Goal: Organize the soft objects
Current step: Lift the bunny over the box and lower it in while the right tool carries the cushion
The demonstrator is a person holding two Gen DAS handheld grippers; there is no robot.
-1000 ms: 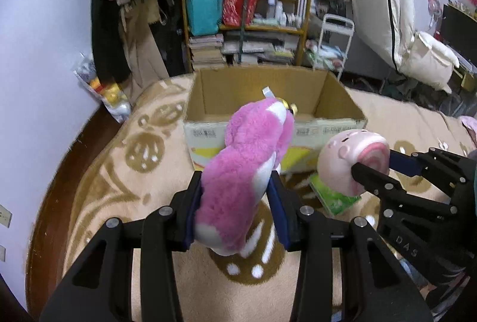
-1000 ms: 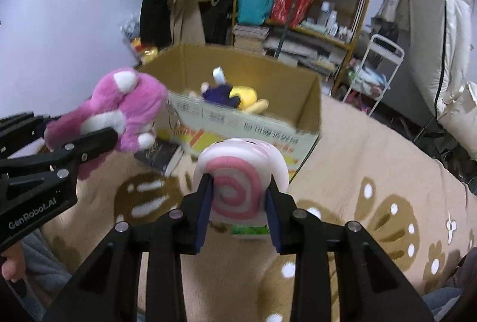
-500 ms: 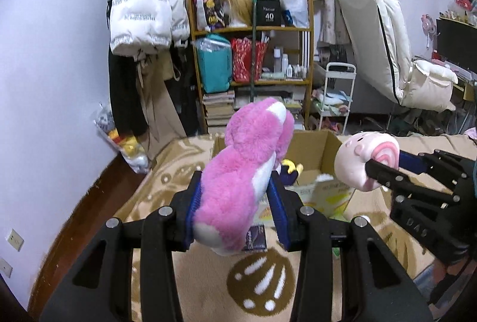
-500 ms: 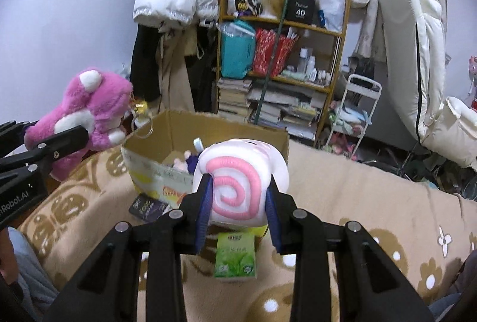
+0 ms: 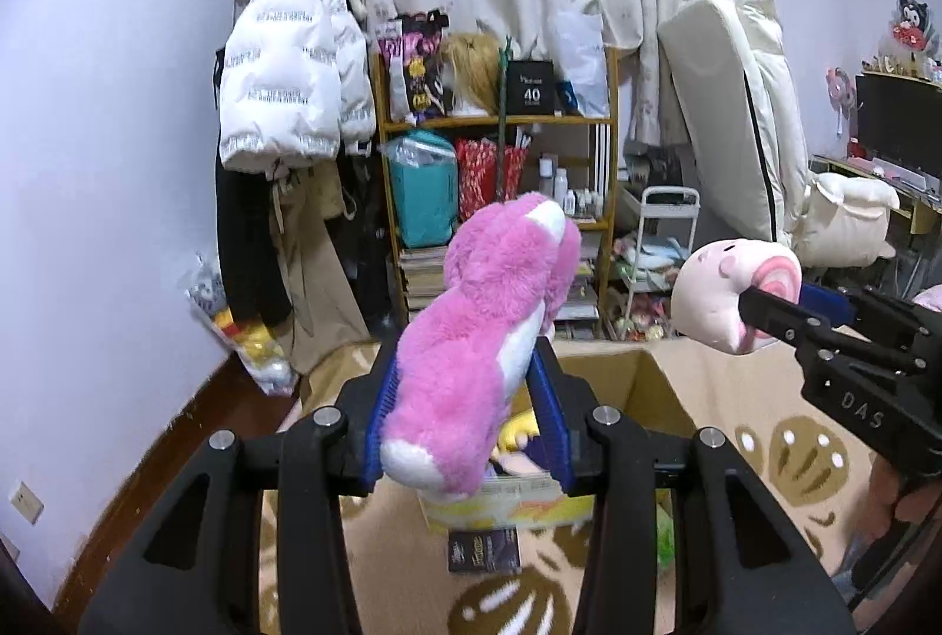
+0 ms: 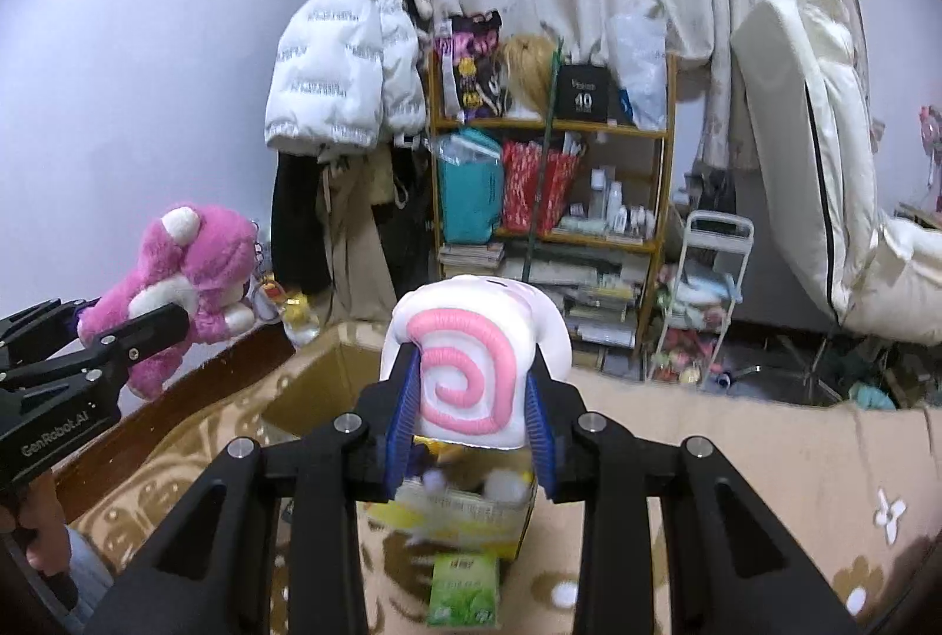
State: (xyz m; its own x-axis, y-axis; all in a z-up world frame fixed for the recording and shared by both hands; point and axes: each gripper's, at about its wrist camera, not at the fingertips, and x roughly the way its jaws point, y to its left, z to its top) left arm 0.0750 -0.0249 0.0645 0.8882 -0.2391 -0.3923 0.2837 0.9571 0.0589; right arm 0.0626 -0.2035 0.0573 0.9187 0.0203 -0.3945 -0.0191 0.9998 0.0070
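Plush gives under the pads: the left hand-held gripper [image 5: 465,429] squeezes the pink bear [image 5: 477,341] around its body, the right hand-held gripper [image 6: 471,423] pinches the swirl cushion [image 6: 471,364], both light and squashy, held above the cardboard box [image 5: 642,388]; mid-body grips look safest.

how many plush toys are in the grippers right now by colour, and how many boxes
pink plush bear, clamped in the left gripper: 1
white plush with a pink swirl, clamped in the right gripper: 1
cardboard box below them: 1
total: 3
More toys lie in the box, too hidden to count.
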